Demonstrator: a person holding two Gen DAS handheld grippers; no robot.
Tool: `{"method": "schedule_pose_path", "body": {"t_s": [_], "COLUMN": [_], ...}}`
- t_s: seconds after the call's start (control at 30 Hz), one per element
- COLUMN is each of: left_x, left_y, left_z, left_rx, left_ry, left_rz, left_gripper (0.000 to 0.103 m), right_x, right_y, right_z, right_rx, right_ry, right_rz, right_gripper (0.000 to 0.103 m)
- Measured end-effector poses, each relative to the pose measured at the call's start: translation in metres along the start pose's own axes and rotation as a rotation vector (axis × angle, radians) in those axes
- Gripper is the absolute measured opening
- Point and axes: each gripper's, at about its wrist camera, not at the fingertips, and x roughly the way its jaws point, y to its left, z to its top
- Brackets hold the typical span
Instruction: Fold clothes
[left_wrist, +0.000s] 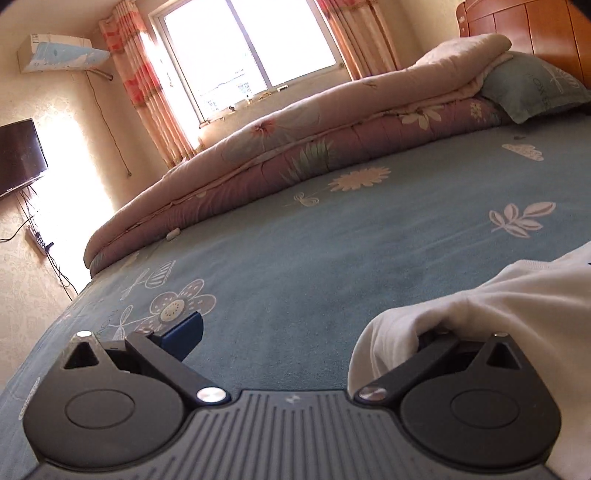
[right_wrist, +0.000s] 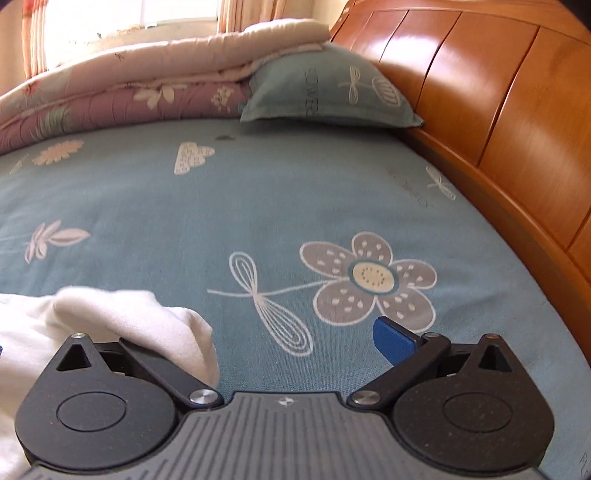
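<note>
We have a white garment (left_wrist: 480, 314) lying on the blue flowered bedsheet (left_wrist: 295, 258), bunched at the near edge of the bed between our two tools. In the left wrist view its cloth drapes over the inner finger of our left gripper (left_wrist: 306, 339); the other blue-padded finger (left_wrist: 184, 330) stands clear over bare sheet, so the jaws are spread wide and pinch nothing. Our right gripper (right_wrist: 288, 339) mirrors this: the garment (right_wrist: 122, 314) covers its inner finger while the blue finger (right_wrist: 393, 338) hovers just beside a printed flower, jaws likewise spread (whether the hidden fingers lie under or merely behind the cloth, we cannot tell). Farther off lie a folded quilt (left_wrist: 295, 129) and a blue pillow (right_wrist: 332, 92) against the wooden headboard (right_wrist: 480, 92), with the curtained window (left_wrist: 243, 48) beyond.
</note>
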Motion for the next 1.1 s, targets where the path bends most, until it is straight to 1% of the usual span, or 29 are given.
{"method": "schedule_pose_path", "body": {"t_s": [0.07,0.1,0.17,0.23,0.27,0.33,0.37,0.47,0.57,0.67,0.77,0.8,0.87,0.97,1.03,1.1], "left_x": [0.009,0.009,0.007,0.005,0.006,0.012,0.012,-0.009,-0.035,-0.063,-0.097,-0.107,-0.125,-0.148,-0.157,-0.164], "left_y": [0.005,0.007,0.004,0.000,-0.002,-0.010,-0.015,-0.023,-0.023,-0.019,-0.017,-0.018,-0.022,-0.031,-0.035,-0.040], "left_z": [0.004,0.006,0.010,0.014,0.015,0.010,0.007,-0.012,-0.029,-0.043,-0.055,-0.059,-0.065,-0.072,-0.076,-0.078], "left_rx": [-0.024,-0.021,0.026,0.044,0.039,0.061,0.076,0.128,0.145,0.124,0.098,0.089,0.083,0.082,0.078,0.074], "left_ry": [0.050,0.047,0.023,0.004,0.013,0.091,0.116,0.087,0.093,0.103,0.096,0.094,0.082,0.062,0.051,0.049], "left_rz": [-0.042,-0.050,-0.041,-0.035,-0.045,-0.096,-0.118,-0.142,-0.185,-0.230,-0.318,-0.345,-0.380,-0.414,-0.430,-0.439], "left_gripper": [0.103,0.103,0.103,0.103,0.103,0.102,0.102,0.102,0.102,0.102,0.102,0.102,0.102,0.102,0.102,0.102], "right_x": [0.008,0.009,0.007,0.001,-0.002,-0.008,-0.012,-0.021,-0.033,-0.060,-0.077,-0.082,-0.093,-0.114,-0.126,-0.130], "right_y": [-0.008,-0.011,-0.016,-0.012,-0.010,-0.007,-0.005,0.001,0.006,0.008,0.015,0.019,0.036,0.064,0.084,0.102], "right_z": [0.004,0.007,0.011,0.003,-0.002,-0.010,-0.014,-0.027,-0.041,-0.069,-0.099,-0.108,-0.127,-0.148,-0.158,-0.165], "right_rx": [0.025,0.037,0.051,0.043,0.039,0.031,0.026,0.014,0.008,0.073,0.147,0.154,0.115,-0.010,-0.121,-0.225], "right_ry": [0.037,0.046,0.048,0.062,0.069,0.083,0.090,0.111,0.134,0.148,0.195,0.206,0.205,0.167,0.124,0.082], "right_rz": [0.030,0.046,0.077,0.103,0.115,0.140,0.153,0.190,0.235,0.346,0.507,0.545,0.574,0.571,0.548,0.481], "right_gripper": [0.103,0.103,0.103,0.103,0.103,0.103,0.103,0.103,0.103,0.103,0.103,0.103,0.103,0.103,0.103,0.103]}}
